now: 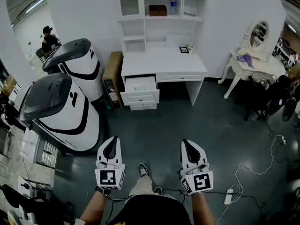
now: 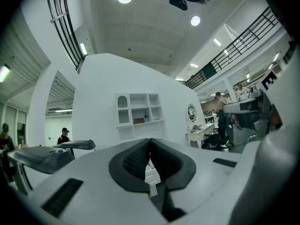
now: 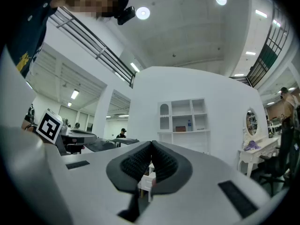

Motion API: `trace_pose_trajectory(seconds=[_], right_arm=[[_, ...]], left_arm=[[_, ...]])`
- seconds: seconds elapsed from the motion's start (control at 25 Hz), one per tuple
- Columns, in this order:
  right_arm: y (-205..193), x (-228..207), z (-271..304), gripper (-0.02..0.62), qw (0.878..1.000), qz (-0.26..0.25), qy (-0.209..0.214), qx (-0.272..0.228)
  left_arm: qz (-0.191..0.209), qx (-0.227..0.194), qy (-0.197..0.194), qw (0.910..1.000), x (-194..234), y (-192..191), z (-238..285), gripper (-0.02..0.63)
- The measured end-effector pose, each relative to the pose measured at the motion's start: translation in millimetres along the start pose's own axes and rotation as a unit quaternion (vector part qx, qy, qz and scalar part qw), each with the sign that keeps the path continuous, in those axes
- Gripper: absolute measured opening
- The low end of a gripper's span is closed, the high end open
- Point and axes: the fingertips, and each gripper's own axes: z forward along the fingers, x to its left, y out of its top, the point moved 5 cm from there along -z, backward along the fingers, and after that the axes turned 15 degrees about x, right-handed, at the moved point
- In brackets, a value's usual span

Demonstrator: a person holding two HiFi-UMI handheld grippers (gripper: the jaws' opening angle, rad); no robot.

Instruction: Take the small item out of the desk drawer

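L gripper (image 2: 150,143) jaws are clenching together, nothing btwn the ribbed black pads. R gripper (image 3: 151,148) jaws are likewise pressing shut, empty. Both are pointing roughly level over the dark grey floor (image 1: 211,125), side by side, white shells w/ marker cubes nearest the person.

Drawer (image 1: 140,84) is standing pulled out, well ahead of both jaws. It's the top of the drawer stack under the worktop's (image 1: 164,60) front-left corner: white, boxy, pale inside. Small item is sitting too far off to make out in it.

Worktop is white, smooth, carrying a small dark frame (image 1: 184,49) nr its back-right. Hutch shelves (image 1: 140,27) above are holding a brown box (image 1: 158,10) & a clear bottle (image 1: 173,5).
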Motion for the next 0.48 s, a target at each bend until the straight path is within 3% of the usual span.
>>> trace_pose_trajectory(seconds=[0.12,0.28,0.48], right_arm=[[-4,-2,-3,0.015,1.0,0.022,0.011,0.001],[-7,-2,3,0.015,1.0,0.006,0.027,0.002],[-13,-11,32,0.017,0.999,0.026,0.034,0.016]], left_arm=[[0.003,0.001,-0.004,1.0,-12,9,-1,0.012],[0.02,0.005,-0.006,0.9998,-17,12,1,0.012],[0.006,0.02,-0.001,0.9998,0,4,17,0.014]])
